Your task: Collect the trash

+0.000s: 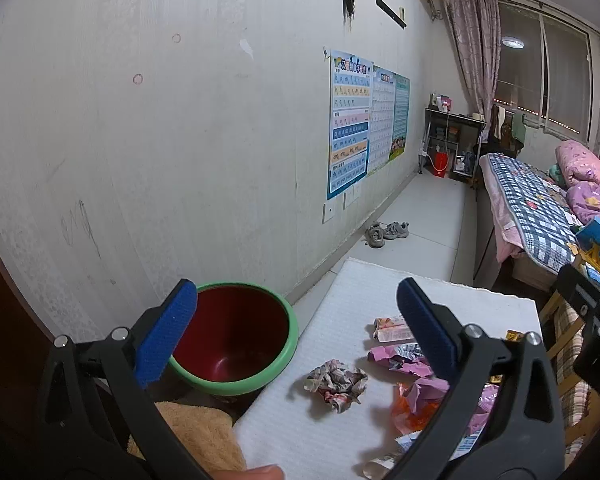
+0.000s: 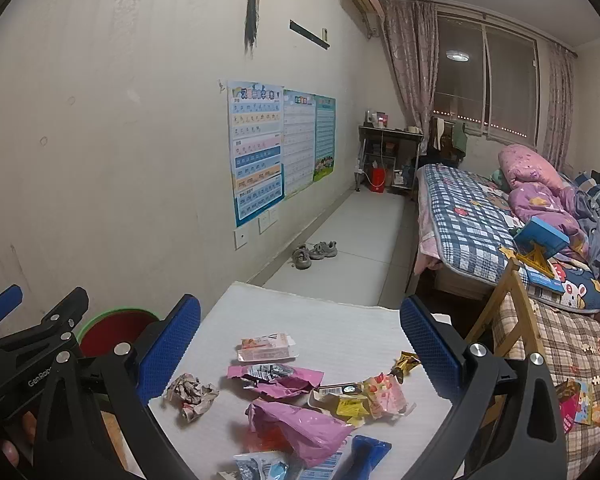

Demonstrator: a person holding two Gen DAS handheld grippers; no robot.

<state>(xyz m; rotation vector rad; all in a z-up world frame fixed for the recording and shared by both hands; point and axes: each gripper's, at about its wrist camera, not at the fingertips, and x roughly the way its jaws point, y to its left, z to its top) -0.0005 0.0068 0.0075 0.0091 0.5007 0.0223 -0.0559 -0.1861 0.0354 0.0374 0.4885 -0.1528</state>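
Note:
Trash lies scattered on a white ribbed mat. It includes a crumpled paper ball, a small pink carton, torn pink wrappers, a large pink bag, a yellow and pink wrapper and a gold wrapper. A bin, red inside with a green rim, stands left of the mat. My left gripper is open above the bin's edge and the paper ball. My right gripper is open above the wrappers. Neither holds anything.
A wall runs close along the left. An orange towel lies below the bin. A bed and a wooden frame stand to the right. A pair of shoes sits on the floor beyond the mat.

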